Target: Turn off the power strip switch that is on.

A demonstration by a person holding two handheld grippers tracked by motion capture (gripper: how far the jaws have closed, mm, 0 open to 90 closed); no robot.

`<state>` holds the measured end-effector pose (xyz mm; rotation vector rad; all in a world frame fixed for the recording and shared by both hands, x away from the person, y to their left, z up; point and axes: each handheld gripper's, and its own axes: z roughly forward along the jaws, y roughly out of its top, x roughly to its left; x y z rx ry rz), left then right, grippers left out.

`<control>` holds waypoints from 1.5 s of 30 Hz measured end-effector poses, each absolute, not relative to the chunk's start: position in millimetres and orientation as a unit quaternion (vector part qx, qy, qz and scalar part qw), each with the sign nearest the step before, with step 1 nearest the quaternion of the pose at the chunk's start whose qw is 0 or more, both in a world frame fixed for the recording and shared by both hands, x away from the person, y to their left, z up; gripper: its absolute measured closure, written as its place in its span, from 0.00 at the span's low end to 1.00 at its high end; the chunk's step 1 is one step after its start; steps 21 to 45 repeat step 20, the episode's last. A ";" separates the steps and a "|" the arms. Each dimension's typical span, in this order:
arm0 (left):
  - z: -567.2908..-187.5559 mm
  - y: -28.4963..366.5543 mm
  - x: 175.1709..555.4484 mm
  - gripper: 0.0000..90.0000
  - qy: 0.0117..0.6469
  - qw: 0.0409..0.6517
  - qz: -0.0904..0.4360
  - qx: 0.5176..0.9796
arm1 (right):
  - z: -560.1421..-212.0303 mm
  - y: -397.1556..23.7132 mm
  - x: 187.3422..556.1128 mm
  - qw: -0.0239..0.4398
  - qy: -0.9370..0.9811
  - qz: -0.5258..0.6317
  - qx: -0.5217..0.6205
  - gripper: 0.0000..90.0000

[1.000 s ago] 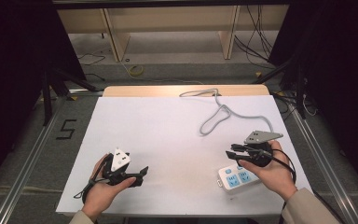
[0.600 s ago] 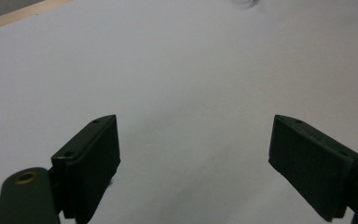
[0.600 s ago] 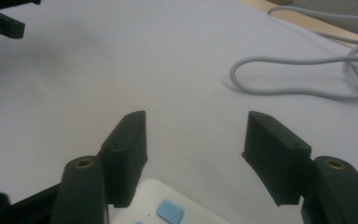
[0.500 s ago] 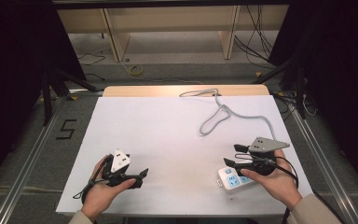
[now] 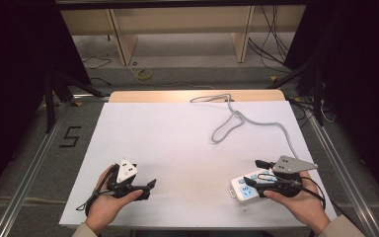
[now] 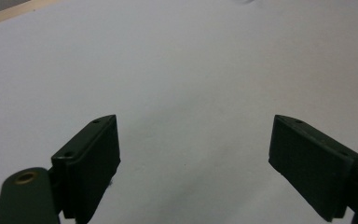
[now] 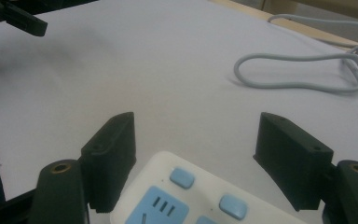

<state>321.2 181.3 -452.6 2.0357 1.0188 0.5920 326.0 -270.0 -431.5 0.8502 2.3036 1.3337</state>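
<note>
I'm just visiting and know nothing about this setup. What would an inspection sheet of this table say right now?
Surface: white table top, a bare wooden strip along its far edge.
Job's things: white power strip with blue buttons at the near right, lying partly under the right gripper.
Clutter: nothing seen.
Grippers: left gripper held at the near left, jaws open over bare table; right gripper held over the power strip, jaws open, nothing between them.
Cables: grey cord runs from the power strip's side, loops mid-table and goes off the far edge; a black cable trails from each gripper.
Surroundings: wooden shelf frame, loose floor cables, a "5" marked on the floor.
</note>
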 end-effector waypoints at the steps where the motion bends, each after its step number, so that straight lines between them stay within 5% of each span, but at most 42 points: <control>1: -452.6 181.1 321.3 0.18 0.400 0.385 0.232 0.799 | -431.9 -271.5 324.6 0.171 0.811 0.471 0.302 0.33; 45: -453.0 178.9 321.6 0.18 0.394 0.380 0.231 0.805 | -434.7 -279.7 319.4 0.171 0.799 0.485 0.311 0.32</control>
